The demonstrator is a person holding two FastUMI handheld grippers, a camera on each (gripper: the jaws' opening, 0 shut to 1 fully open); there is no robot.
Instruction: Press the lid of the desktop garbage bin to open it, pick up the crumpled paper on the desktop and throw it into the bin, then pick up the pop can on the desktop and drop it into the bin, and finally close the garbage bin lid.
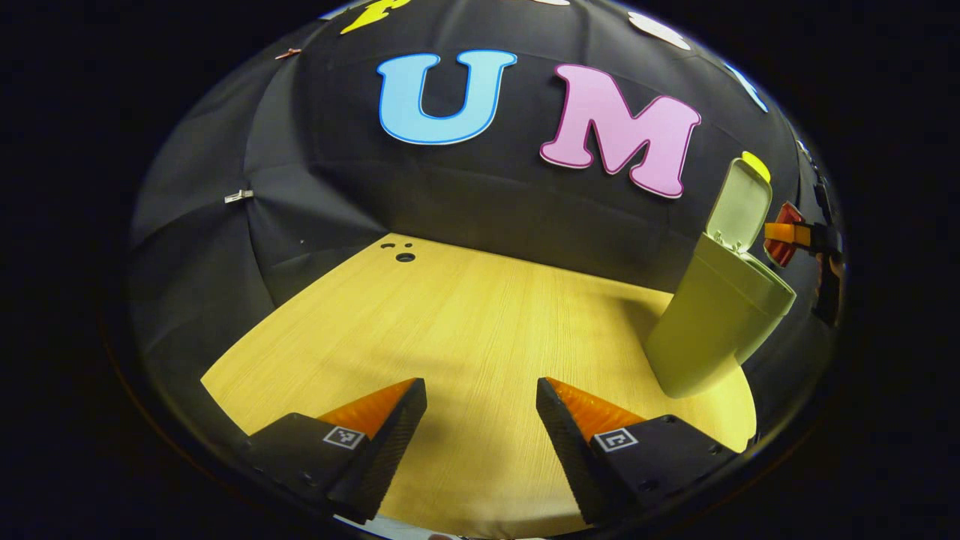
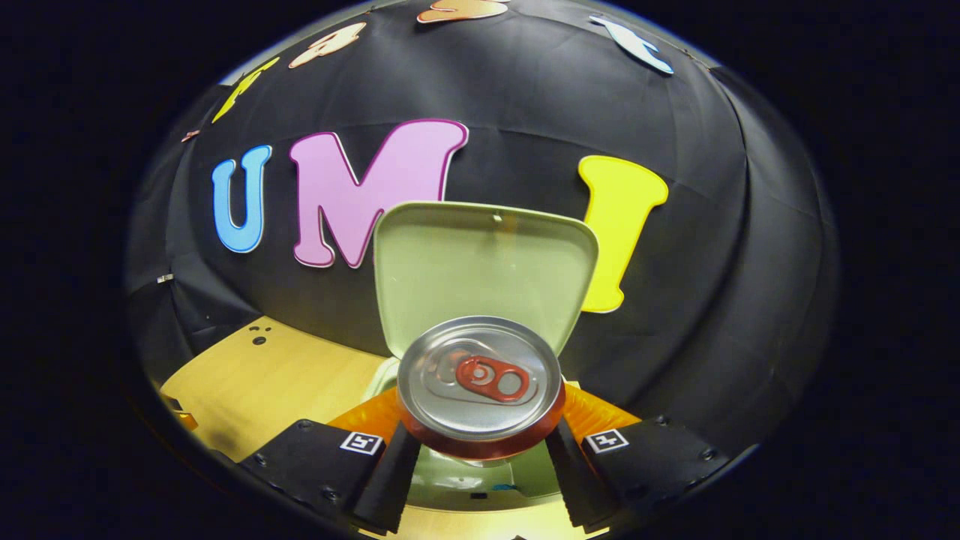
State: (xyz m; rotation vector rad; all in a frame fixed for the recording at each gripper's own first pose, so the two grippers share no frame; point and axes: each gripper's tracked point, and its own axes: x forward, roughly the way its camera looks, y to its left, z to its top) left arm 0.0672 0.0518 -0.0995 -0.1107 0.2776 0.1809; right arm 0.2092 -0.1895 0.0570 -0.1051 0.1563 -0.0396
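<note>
The pale green garbage bin (image 1: pixel 712 322) stands on the wooden desktop (image 1: pixel 465 315) at the right, its lid (image 1: pixel 739 204) swung up. In the right gripper view the raised lid (image 2: pixel 480 266) faces me and the bin's mouth (image 2: pixel 480 469) lies just below the fingers. My right gripper (image 2: pixel 480 450) is shut on a red pop can (image 2: pixel 480 386), silver top with a red tab toward the camera, held over the bin's mouth. That same gripper and can (image 1: pixel 784 234) peek out beside the lid in the left gripper view. My left gripper (image 1: pixel 480 416) hovers open over bare desktop, left of the bin.
Black cloth walls close the desk at the back and both sides. A few small dark holes (image 1: pixel 403 255) mark the desk's far left corner. The desktop (image 2: pixel 262 382) stretches left of the bin.
</note>
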